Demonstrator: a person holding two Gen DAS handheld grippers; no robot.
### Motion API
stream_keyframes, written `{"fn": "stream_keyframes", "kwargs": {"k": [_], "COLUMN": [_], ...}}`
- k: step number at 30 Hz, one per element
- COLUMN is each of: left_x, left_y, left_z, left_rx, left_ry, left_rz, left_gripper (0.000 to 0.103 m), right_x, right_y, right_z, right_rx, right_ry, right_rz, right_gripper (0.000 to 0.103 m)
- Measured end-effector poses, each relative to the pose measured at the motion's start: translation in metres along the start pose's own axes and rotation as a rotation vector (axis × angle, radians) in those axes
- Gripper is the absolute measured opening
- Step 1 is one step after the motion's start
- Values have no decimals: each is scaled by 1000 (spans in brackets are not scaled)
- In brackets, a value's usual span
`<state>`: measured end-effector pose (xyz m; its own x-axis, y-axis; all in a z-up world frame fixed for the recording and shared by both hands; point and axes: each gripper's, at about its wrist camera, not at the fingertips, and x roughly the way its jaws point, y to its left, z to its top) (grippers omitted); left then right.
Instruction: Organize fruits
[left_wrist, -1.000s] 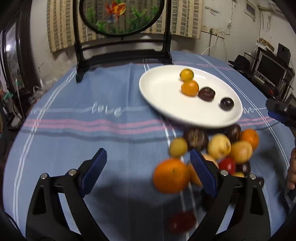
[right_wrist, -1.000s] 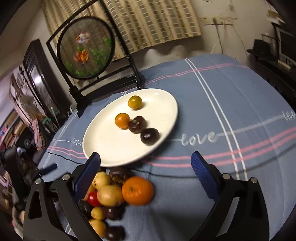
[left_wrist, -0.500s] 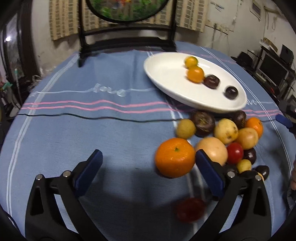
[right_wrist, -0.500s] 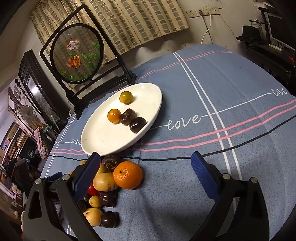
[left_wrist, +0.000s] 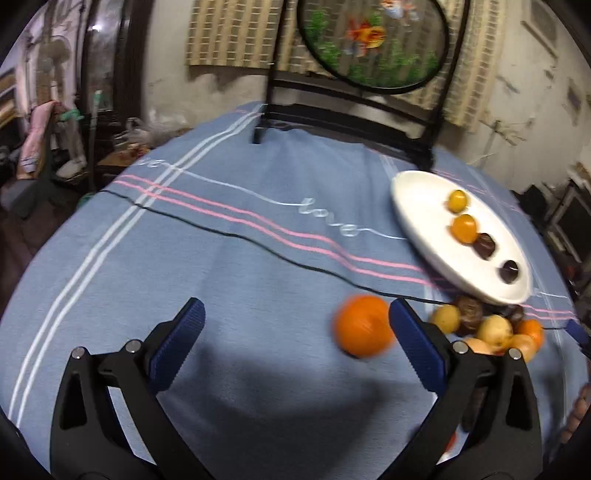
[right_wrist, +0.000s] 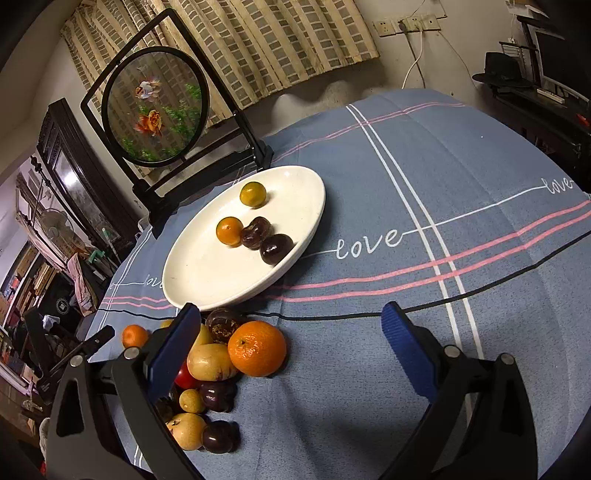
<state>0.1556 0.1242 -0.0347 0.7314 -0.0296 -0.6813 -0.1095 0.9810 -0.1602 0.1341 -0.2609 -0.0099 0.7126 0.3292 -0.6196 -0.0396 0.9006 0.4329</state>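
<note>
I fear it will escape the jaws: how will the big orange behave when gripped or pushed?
The orange is round and lies free on flat cloth, so a push would probably roll it. Its peel looks glossy, so it may slip from narrow pads. It is the largest fruit here and likely needs wide jaws.

table w/ blue striped cloth (right_wrist: 424, 155): white plate (right_wrist: 199, 273) centre, fruit pile (right_wrist: 218, 369) at 7 o'clock, framed screen (right_wrist: 155, 107) at 11

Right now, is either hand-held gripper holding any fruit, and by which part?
Nothing is held. The left hand-held gripper is open, the large round orange loose on the cloth by its right finger. The right hand-held gripper is open over bare cloth.
</note>
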Motion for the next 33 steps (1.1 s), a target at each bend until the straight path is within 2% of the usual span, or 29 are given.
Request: {"fn": "stream_keyframes", "kwargs": {"k": [5, 11, 14, 16, 18, 20, 25, 26, 30, 33], "left_x": [15, 23, 28, 32, 36, 38, 36, 36, 35, 35], "left_y": [-35, -46, -51, -50, -47, -45, -45, -45, -45, -44], "left_z": [-11, -12, -12, -12, -12, -11, -13, -13, -13, -13], "left_rx": [173, 236, 261, 260, 242, 225, 224, 225, 227, 218], "left_ry": [37, 36, 66, 91, 121, 136, 130, 127, 123, 128], "left_rz": [44, 50, 27, 10, -20, -61, -61, -58, -51, -50], "left_gripper": [101, 98, 83, 69, 50, 45, 44, 44, 45, 45], "right_x": [2, 4, 4, 4, 6, 8, 15, 16, 30, 37], "right_y": [4, 7, 6, 7, 8, 11, 26, 28, 36, 37], "right_z": [-1, -3, -3, -4, -5, -6, -15, -17, -26, -31], "right_rx": [-21, -39, -37, -40, -49, -67, -168, -185, -255, -272], "right_ry": [5, 14, 16, 14, 21, 28, 51, 55, 109, 136], "right_rz": [-3, -10, -13, -14, -14, -18, -55, -60, -71, -80], "right_gripper": [99, 99, 99, 99, 99, 99, 99, 97, 76, 68]}}
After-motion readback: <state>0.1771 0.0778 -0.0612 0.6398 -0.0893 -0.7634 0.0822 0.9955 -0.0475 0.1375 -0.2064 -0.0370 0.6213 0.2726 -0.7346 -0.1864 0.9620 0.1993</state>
